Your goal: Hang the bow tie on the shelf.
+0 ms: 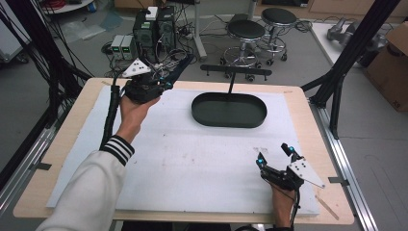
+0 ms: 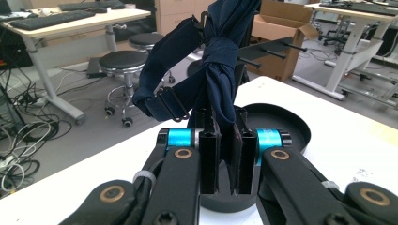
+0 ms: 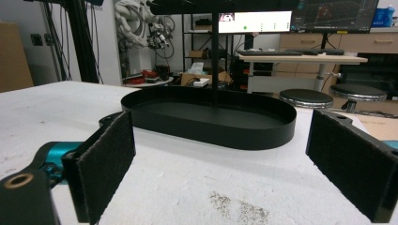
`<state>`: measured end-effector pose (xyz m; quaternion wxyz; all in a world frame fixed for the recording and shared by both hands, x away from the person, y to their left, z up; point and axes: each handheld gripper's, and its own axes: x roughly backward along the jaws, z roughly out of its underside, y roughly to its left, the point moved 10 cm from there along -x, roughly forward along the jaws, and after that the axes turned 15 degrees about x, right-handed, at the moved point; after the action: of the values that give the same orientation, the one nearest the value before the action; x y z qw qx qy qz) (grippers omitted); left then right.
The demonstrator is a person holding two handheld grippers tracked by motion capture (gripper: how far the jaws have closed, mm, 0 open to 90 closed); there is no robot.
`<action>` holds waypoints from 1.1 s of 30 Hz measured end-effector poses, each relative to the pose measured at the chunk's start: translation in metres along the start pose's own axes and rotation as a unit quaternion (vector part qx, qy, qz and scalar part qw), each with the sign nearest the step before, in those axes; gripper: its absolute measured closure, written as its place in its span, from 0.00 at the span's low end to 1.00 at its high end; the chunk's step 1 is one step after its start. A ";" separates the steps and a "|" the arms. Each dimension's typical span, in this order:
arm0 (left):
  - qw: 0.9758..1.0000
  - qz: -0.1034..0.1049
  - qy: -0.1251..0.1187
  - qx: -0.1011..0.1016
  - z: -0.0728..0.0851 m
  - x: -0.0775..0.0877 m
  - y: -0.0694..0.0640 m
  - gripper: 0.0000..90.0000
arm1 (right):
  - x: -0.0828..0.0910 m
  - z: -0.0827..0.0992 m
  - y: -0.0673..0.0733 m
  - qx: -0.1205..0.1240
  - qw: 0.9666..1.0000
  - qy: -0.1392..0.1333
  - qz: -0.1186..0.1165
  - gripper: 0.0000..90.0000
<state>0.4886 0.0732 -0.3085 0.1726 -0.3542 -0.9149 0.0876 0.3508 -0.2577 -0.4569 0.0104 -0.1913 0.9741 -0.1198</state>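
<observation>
The left gripper is held raised to the left of the black oval tray, its fingers clenched on a knotted dark blue strap. The right gripper rests low on the white surface in front of the tray, fingers released wide. A thin post rises from the tray's floor.

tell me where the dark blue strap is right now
The dark blue strap is pinched in the left tool, lifted over the table's far left part, left of the black oval tray and its stand.
</observation>
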 end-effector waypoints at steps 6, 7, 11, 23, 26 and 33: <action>1.000 0.004 0.007 -0.018 0.001 -0.008 -0.014 0.93 | 0.000 0.000 0.000 0.000 1.000 0.000 0.000 0.08; 1.000 0.004 0.008 -0.020 0.001 -0.010 -0.016 0.93 | 0.000 0.000 -0.001 0.002 1.000 -0.001 0.001 0.08; 1.000 0.003 0.010 -0.024 -0.001 -0.015 -0.019 0.93 | 0.000 0.000 0.000 -0.001 1.000 -0.001 0.000 0.08; 1.000 0.009 0.014 -0.025 -0.002 -0.045 -0.031 0.93 | 0.000 0.000 -0.001 -0.002 1.000 -0.004 0.002 0.08; 1.000 0.010 0.015 -0.024 -0.001 -0.053 -0.032 0.93 | 0.001 0.000 -0.001 -0.003 1.000 -0.004 0.001 0.08; 0.999 0.010 0.022 -0.025 0.005 -0.068 -0.033 0.93 | 0.001 0.000 -0.001 -0.006 1.000 -0.005 0.001 0.08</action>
<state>0.5135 0.0031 -0.3207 0.1831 -0.3691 -0.9093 0.0587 0.3506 -0.2589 -0.4562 0.0145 -0.1907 0.9751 -0.1127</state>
